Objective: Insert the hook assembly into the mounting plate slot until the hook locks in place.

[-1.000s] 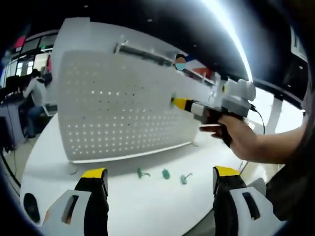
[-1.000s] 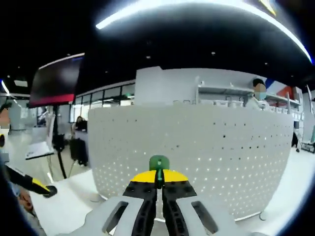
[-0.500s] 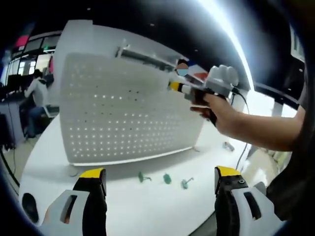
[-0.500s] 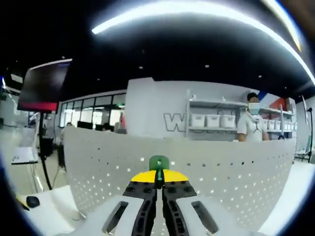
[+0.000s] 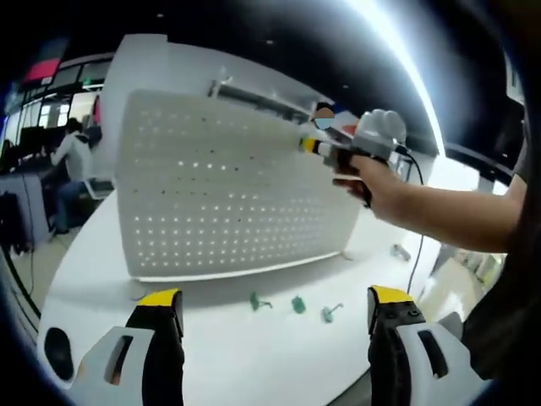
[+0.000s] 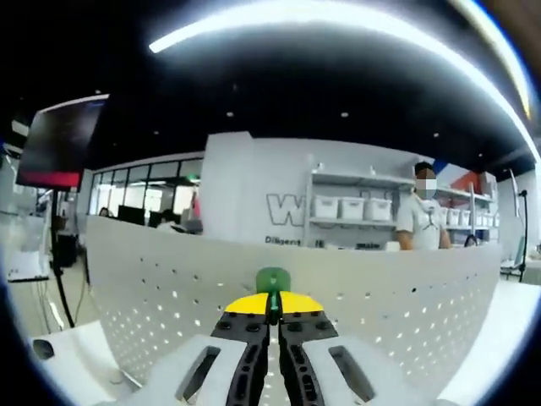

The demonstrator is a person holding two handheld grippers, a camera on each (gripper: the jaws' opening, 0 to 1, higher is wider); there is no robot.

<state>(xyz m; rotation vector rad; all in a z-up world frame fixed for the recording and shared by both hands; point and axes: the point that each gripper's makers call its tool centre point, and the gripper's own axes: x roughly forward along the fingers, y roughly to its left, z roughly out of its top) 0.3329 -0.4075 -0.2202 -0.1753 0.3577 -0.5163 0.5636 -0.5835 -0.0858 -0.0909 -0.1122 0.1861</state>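
While the left tongs [image 5: 275,317] stand wide apart with nothing between them, the right tongs [image 6: 272,306] are closed on a green hook [image 6: 272,281], held up near the top edge of the white pegboard [image 6: 338,296]. Three more green hooks [image 5: 296,304] lie on the white worktop [image 5: 254,355] at 6 o'clock of the pegboard.
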